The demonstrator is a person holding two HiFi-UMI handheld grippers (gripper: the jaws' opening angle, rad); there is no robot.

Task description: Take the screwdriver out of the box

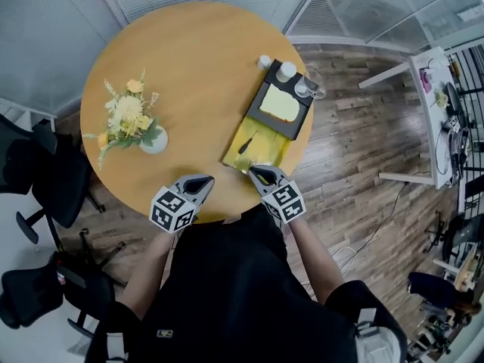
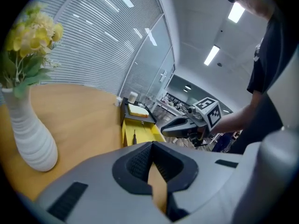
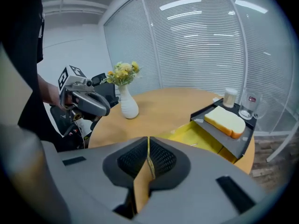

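Observation:
A screwdriver (image 1: 246, 144) with a dark handle lies inside an open yellow box (image 1: 261, 153) at the table's near right edge. The left gripper view also shows the screwdriver (image 2: 134, 136) in the yellow box (image 2: 145, 133). My left gripper (image 1: 204, 181) is shut and empty over the table's front edge, left of the box. My right gripper (image 1: 255, 172) is shut and empty right at the box's near end. Each gripper's own view shows its jaws pressed together, left gripper (image 2: 153, 164) and right gripper (image 3: 148, 160).
Behind the box sits a black tray (image 1: 296, 118) holding a slice of bread (image 1: 280, 105). A glass mug (image 1: 311, 88) and two small white containers (image 1: 286, 70) stand past it. A white vase of yellow flowers (image 1: 153, 141) stands at the table's left. Black chairs (image 1: 45, 180) flank the table.

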